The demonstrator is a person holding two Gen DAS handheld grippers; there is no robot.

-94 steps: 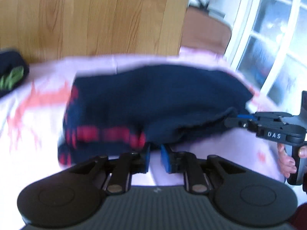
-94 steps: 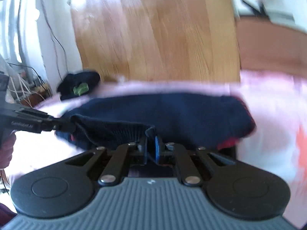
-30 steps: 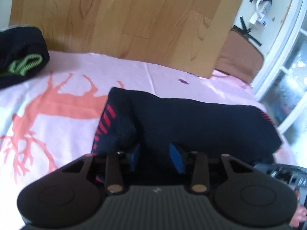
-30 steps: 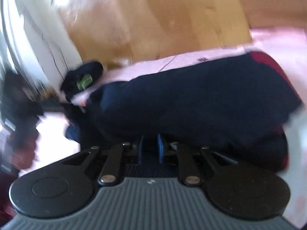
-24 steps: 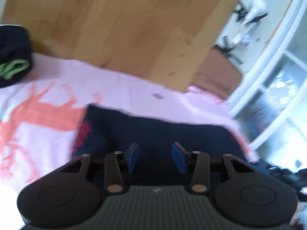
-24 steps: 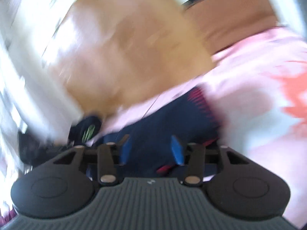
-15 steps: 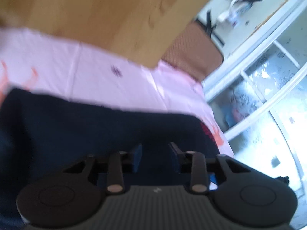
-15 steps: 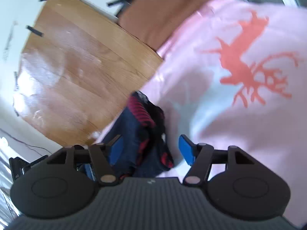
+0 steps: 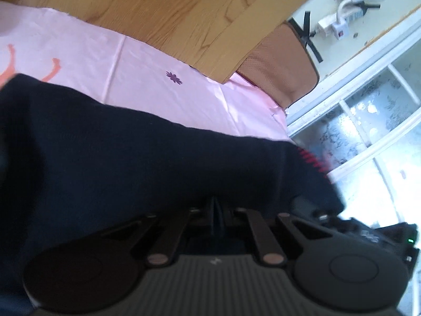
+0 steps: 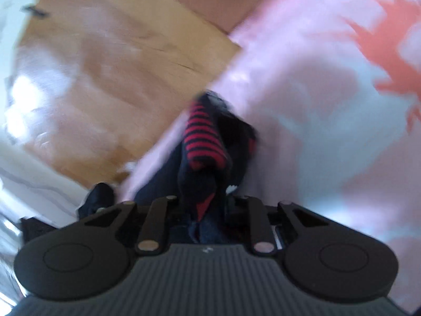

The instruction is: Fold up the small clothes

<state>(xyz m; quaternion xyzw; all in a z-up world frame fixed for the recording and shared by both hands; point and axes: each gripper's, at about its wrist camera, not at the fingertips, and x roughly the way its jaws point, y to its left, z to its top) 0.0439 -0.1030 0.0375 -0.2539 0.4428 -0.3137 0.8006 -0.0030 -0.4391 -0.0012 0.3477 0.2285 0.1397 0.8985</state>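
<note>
A dark navy garment with red stripes (image 9: 126, 147) lies folded on a pink sheet (image 9: 147, 79). My left gripper (image 9: 217, 205) is shut on the garment's near edge, and the cloth hides its fingertips. In the right wrist view the garment (image 10: 205, 142) is bunched, with a red-and-navy striped band on top. My right gripper (image 10: 205, 200) is closed in on this end of the garment, its fingertips buried in the cloth. The right gripper's black body (image 9: 373, 237) shows at the lower right of the left wrist view.
The pink sheet carries coral antler prints (image 10: 389, 47). A wooden headboard (image 9: 163, 8) stands behind the bed, with a brown cushion (image 9: 281, 71) beside it. White window frames (image 9: 368, 110) are at the right. Another small dark garment (image 10: 97, 197) lies at the far left.
Both grippers opened and let go of the folded garment, moved to its right end, and have now closed on it. The right wrist view swung round and is blurred.
</note>
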